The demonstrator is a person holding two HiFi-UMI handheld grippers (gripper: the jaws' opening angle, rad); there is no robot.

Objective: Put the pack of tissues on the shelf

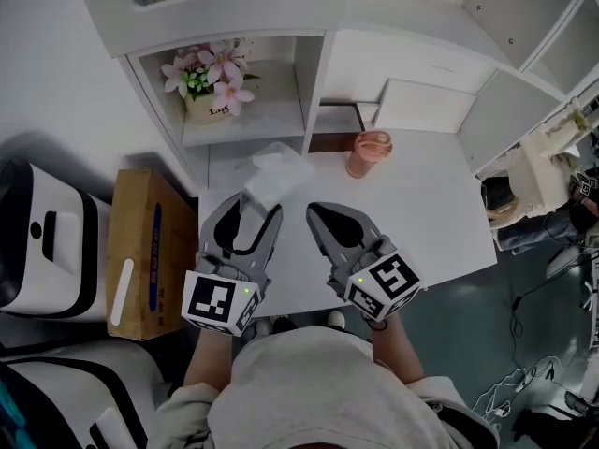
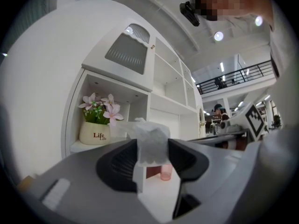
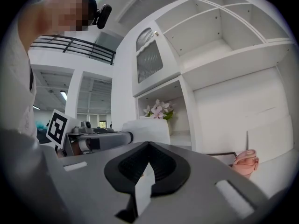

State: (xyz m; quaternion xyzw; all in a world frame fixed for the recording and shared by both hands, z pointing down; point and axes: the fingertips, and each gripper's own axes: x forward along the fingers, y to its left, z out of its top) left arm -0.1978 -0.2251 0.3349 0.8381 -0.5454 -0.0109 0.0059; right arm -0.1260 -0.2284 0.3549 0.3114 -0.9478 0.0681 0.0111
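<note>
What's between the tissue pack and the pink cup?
Only bare white tabletop lies between the tissue pack and the pink cup, as the head view shows.

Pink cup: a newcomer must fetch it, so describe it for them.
Find the white table before the white shelf unit. Near the table's back edge stands the pink cup; the only other pink thing, the flowers, sits inside a shelf compartment.

tissue pk (image 1: 274, 178) 1 | grippers (image 1: 255, 204) (image 1: 316, 210) 2 | flower pot (image 1: 208, 108) 1 | cup (image 1: 368, 153) 1 | box (image 1: 148, 251) 1
</note>
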